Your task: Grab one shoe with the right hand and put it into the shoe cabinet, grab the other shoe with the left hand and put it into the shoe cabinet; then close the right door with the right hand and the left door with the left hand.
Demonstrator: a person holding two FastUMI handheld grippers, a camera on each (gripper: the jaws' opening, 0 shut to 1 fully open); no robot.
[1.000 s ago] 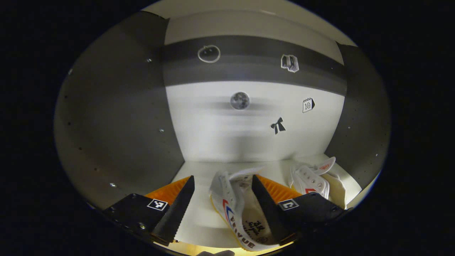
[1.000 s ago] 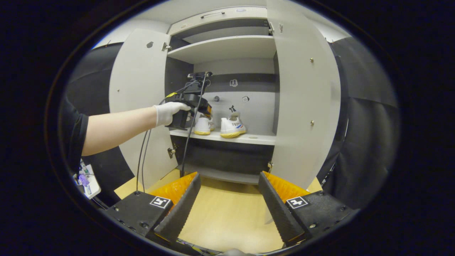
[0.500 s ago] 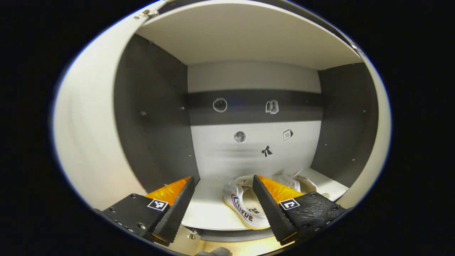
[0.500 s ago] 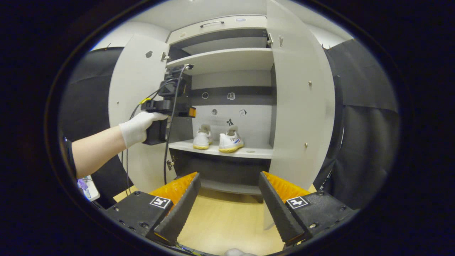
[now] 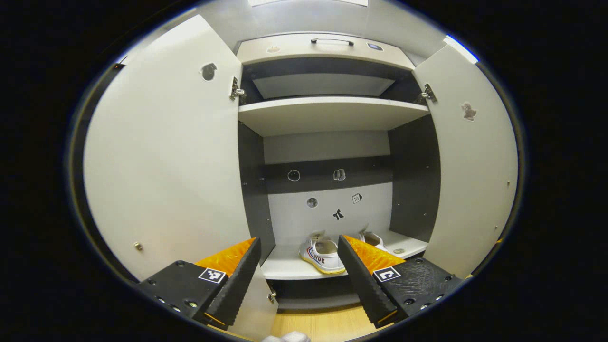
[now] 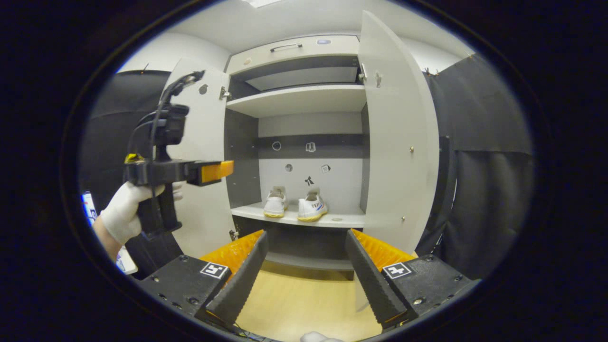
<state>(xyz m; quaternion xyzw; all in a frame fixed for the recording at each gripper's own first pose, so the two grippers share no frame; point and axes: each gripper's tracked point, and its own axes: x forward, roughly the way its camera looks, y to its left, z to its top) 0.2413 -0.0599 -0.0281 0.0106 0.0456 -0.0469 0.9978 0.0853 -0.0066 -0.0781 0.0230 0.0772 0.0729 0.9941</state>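
Shoes done: both white canvas sneakers [image 6: 294,205] sat side by side on grey cabinet's middle shelf [image 5: 285,266]. My left gripper [image 5: 298,268] and right gripper [image 6: 306,270] were spread, empty. Right door [image 6: 394,142], left door [image 5: 166,156] still open.

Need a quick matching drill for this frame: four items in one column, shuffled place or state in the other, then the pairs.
Things:
1. pair of shoes
2. right door
3. left gripper
4. top shelf

Places or states:
A. swung open, at the cabinet's right side
B. held in a gloved hand in front of the left door
C. side by side on the middle shelf
D. bare, above the stickers on the back wall

Pairs: 1-C, 2-A, 3-B, 4-D
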